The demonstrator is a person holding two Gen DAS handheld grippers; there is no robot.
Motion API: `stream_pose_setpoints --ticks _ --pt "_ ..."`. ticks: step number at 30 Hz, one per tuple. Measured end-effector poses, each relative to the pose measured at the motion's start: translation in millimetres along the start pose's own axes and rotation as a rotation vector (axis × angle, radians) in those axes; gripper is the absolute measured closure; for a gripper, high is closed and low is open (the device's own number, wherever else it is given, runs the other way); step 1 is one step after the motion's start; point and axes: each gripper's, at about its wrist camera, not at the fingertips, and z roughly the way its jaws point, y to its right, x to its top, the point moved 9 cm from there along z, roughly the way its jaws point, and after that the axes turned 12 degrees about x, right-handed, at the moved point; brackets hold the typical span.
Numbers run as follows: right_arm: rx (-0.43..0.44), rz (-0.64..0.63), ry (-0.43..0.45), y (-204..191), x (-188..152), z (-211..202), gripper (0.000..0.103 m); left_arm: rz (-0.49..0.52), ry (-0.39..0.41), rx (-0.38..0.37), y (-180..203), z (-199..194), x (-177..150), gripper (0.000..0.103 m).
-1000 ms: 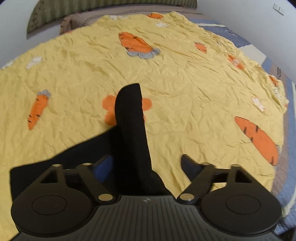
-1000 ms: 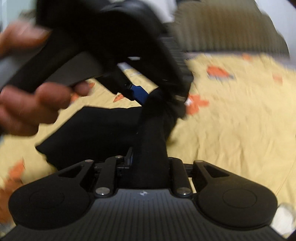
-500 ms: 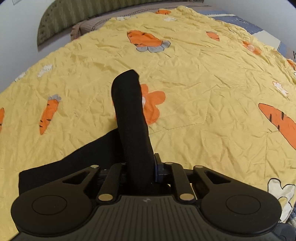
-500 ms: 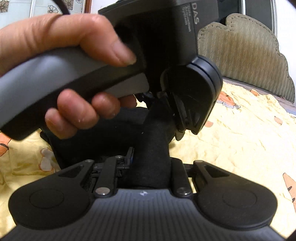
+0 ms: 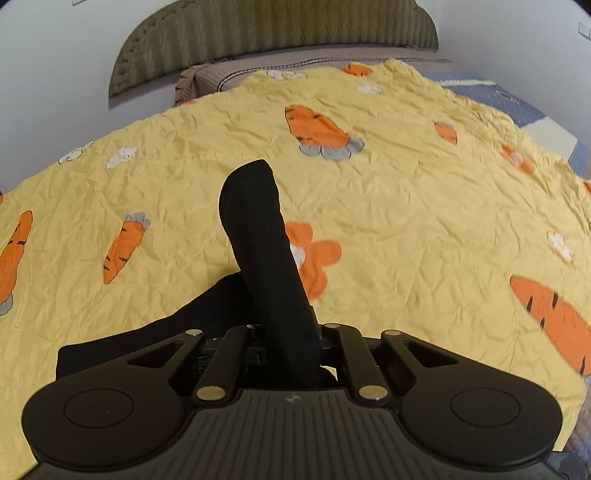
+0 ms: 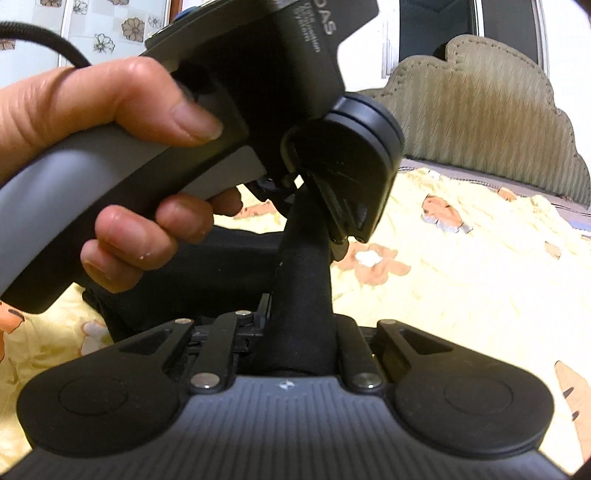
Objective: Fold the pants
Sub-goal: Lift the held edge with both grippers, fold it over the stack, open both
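The black pants rise from my left gripper, which is shut on a raised fold of them; the rest trails low left over the yellow bedspread. In the right wrist view my right gripper is shut on another band of the pants. That band runs up to the left gripper's body, held by a hand just ahead. More black cloth lies behind on the bed.
The yellow bedspread with orange carrots covers the bed. A green padded headboard stands at the far end against a white wall. A blue patterned blanket edge shows at the right. The headboard also shows in the right wrist view.
My left gripper shut on the pants fold a second ago and has lifted it slightly. The left hand and gripper came close in front of the right gripper, which stayed shut on the pants.
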Motion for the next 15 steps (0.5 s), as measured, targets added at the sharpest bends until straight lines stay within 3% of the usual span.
stream_pose_setpoints --ticks 15 --pt "-0.096 0.083 0.052 54 -5 -44 0.092 0.004 -0.008 -0.065 80 7 26 0.093"
